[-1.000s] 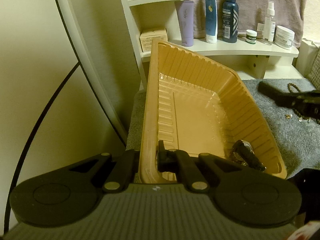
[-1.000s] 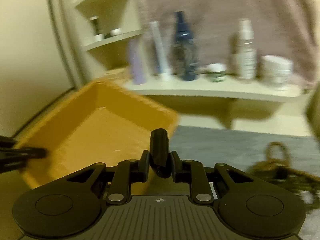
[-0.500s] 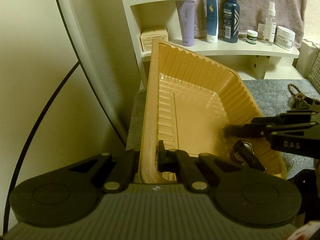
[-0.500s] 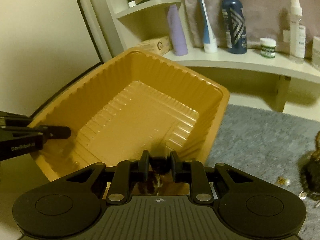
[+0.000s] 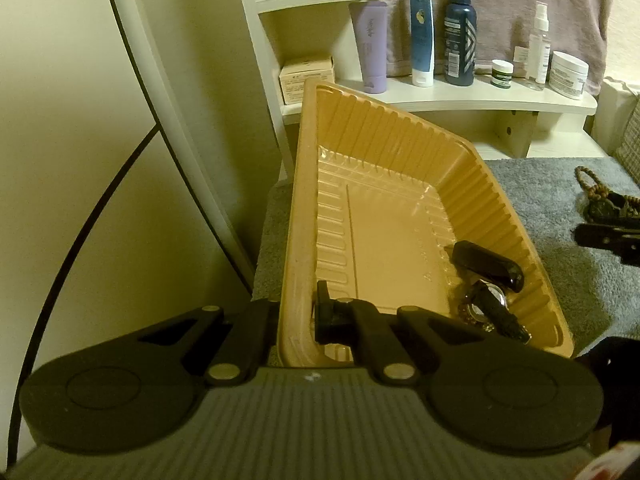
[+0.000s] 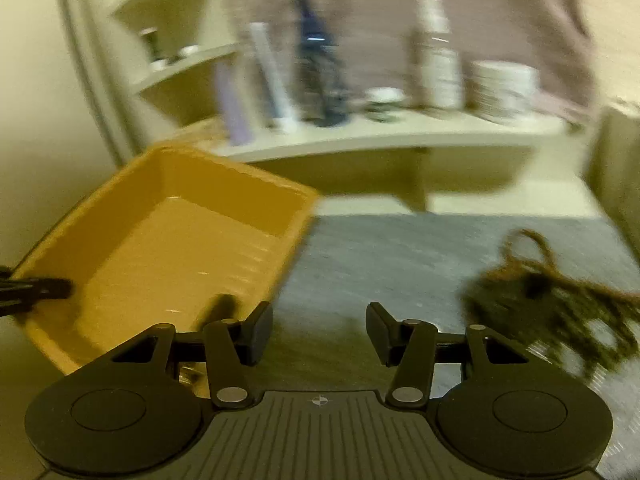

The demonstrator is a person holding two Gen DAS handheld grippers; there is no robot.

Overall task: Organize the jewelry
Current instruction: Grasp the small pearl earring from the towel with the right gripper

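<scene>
An orange ribbed plastic tray (image 5: 384, 152) is tilted on the grey mat. My left gripper (image 5: 298, 316) is shut on the tray's near rim. Inside its near right corner lie a dark oblong piece (image 5: 488, 266) and a watch-like piece (image 5: 486, 310). A tangle of brown beaded jewelry (image 5: 600, 196) lies on the mat to the right; it also shows blurred in the right wrist view (image 6: 548, 300). My right gripper (image 6: 319, 334) is open and empty, over the mat between the tray (image 6: 132, 248) and the beads. It shows at the right edge of the left wrist view (image 5: 608, 238).
A cream shelf (image 5: 440, 98) behind the tray carries tubes, a dark spray bottle (image 5: 460, 28), jars and a small box (image 5: 306, 78). A grey towel hangs behind. A round mirror edge (image 5: 168, 128) stands at the left. The grey mat (image 5: 560, 264) covers the surface.
My right gripper was shut on a dark piece over the tray; it has opened, left the piece in the tray and swung right toward the beads. The left gripper has not moved.
</scene>
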